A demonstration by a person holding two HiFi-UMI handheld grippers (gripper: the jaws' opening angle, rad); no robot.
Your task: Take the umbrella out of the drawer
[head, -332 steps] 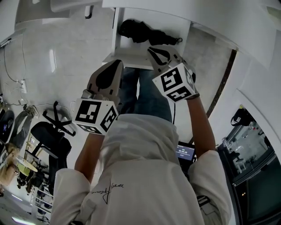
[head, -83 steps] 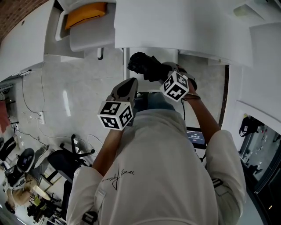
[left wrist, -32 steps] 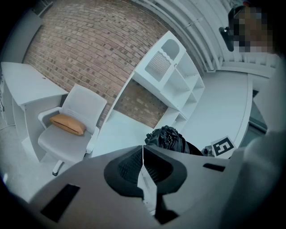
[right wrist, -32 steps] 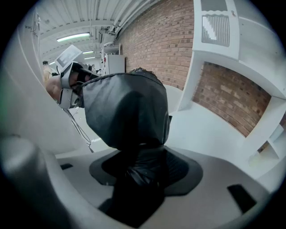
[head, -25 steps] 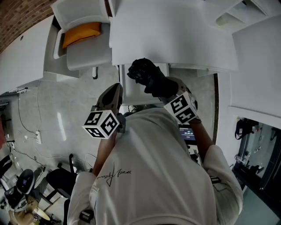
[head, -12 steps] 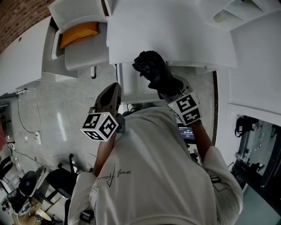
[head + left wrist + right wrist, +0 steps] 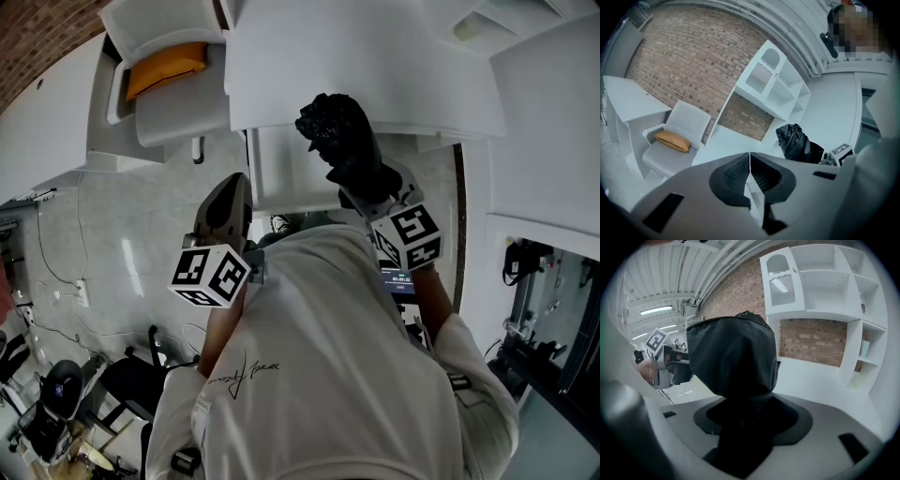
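- Our right gripper (image 7: 361,178) clamps the folded black fabric umbrella (image 7: 336,127), which juts beyond its jaws.
- Our left gripper (image 7: 228,202) is closed, empty.
- We judge it light, soft, slippery; grip the stiff core.

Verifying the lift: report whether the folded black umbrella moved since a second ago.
Yes: the folded black umbrella rose, now overlapping the front edge of the white countertop.

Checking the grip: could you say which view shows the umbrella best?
The head view: the umbrella shows nearly whole, in the right claw. The right gripper view is filled by it; the left shows it small.
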